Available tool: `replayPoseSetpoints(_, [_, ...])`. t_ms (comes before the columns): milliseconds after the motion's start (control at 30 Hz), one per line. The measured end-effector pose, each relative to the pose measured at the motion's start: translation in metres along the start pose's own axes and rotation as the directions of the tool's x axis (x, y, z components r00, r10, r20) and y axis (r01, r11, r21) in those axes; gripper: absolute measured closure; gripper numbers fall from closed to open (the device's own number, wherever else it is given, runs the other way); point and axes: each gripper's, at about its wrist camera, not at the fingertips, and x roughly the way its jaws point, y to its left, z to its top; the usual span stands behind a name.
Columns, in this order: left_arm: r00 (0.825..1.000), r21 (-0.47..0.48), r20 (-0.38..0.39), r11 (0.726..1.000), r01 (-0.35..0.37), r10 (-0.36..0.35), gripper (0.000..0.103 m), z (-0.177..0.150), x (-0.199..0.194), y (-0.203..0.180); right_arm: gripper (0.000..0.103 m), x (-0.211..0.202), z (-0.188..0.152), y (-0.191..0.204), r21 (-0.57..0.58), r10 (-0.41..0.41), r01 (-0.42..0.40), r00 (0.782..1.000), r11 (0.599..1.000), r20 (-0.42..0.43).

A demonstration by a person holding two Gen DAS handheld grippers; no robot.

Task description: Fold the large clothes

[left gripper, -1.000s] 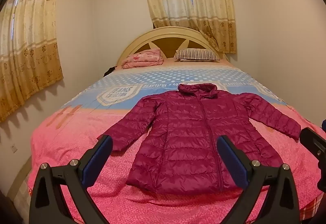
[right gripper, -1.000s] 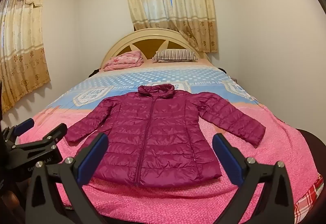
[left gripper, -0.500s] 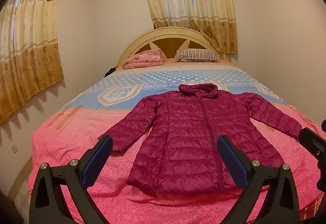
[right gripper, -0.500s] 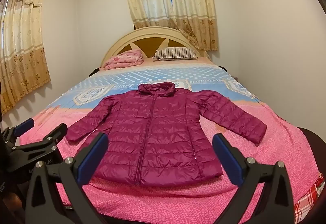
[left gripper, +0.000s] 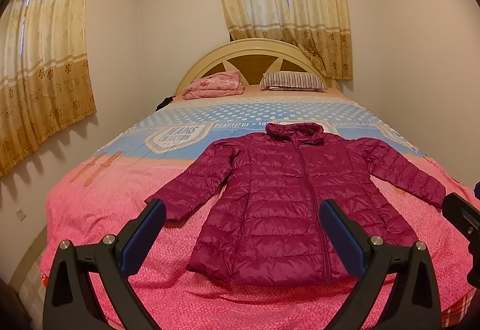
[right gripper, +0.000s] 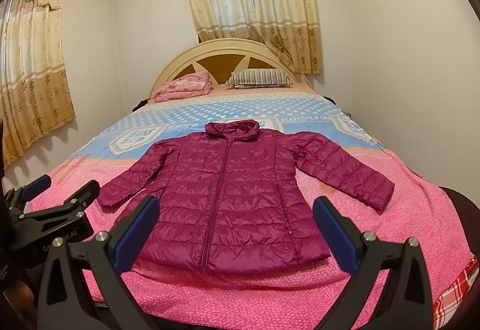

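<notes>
A magenta quilted puffer jacket [left gripper: 288,198] lies flat and zipped on the bed, collar toward the headboard, both sleeves spread out; it also shows in the right wrist view [right gripper: 231,195]. My left gripper [left gripper: 243,234] is open and empty, held in front of the jacket's hem, above the bed's foot. My right gripper [right gripper: 237,231] is open and empty, also short of the hem. The left gripper shows at the left edge of the right wrist view [right gripper: 57,192].
The bed [left gripper: 90,210] has a pink and blue cover. A folded pink blanket [left gripper: 214,85] and a striped pillow [left gripper: 292,81] lie by the cream headboard [left gripper: 255,46]. Walls stand close on both sides, with curtains [left gripper: 42,60] at left and behind.
Both grippers have stayed nearly still, drifting very slightly. The jacket has not moved.
</notes>
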Motion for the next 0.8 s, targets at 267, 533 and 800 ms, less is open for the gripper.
replayPoseSetpoints(267, [1.000, -0.003, -0.002, 1.000, -0.002, 0.002, 0.001, -0.0010, -0.0001, 0.0000, 0.000, 0.0017, -0.0015, 0.0011, -0.002, 0.005, -0.006, 1.000, 1.000, -0.004])
replayPoseSetpoints(533, [1.000, -0.006, -0.004, 1.000, -0.002, 0.002, 0.001, -0.0026, 0.0014, 0.0007, 0.000, 0.0020, -0.0025, 0.0026, -0.002, 0.005, -0.005, 1.000, 1.000, -0.005])
replayPoseSetpoints(800, [1.000, -0.008, -0.007, 1.000, -0.002, 0.002, 0.001, -0.0029, 0.0015, 0.0012, 0.000, 0.0045, -0.0043, 0.0048, -0.004, 0.010, -0.010, 1.000, 1.000, -0.012])
